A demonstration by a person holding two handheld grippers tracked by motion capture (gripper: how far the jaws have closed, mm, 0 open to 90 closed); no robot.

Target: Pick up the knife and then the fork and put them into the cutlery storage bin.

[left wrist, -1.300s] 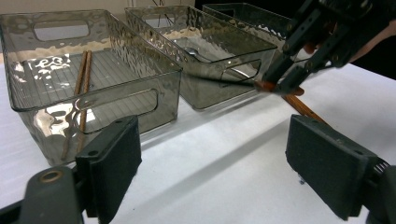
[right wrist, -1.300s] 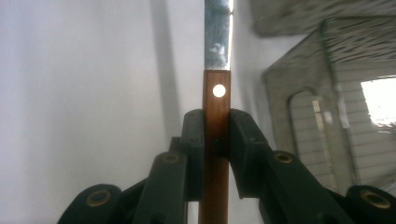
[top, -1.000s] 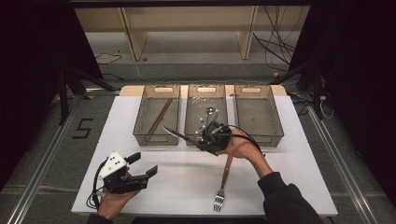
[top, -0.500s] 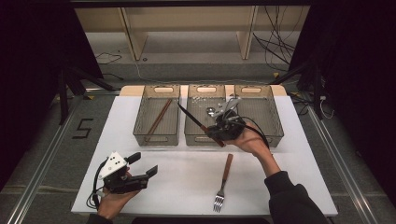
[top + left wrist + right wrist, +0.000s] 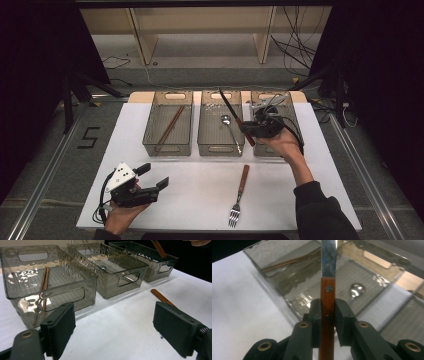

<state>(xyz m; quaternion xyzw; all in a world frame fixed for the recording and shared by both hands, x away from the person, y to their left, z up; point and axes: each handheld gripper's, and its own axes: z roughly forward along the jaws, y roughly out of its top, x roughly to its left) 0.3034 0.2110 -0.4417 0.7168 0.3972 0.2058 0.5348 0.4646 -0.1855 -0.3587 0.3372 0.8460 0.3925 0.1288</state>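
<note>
High view, nearest the worktop's front edge: the left claw (image 5: 152,187) rests near the front left corner, jaws spread with nothing between them. A fork (image 5: 238,195) with a wooden handle lies near the middle of the front edge, untouched. Farther back, the right claw (image 5: 248,131) is clamped on a knife (image 5: 233,117) by its wooden handle and holds it in the air, blade pointing up and back, over the gap between the middle bin (image 5: 219,126) and the right bin (image 5: 275,125). I judge the step to be sorting cutlery, with the knife on its way to the right bin; the next move calls for swinging it over that bin's wall, lowering, then letting go. Along the back edge, the left bin (image 5: 168,125) holds chopsticks (image 5: 169,128), the middle bin a spoon (image 5: 230,131), and the right bin looks empty.
</note>
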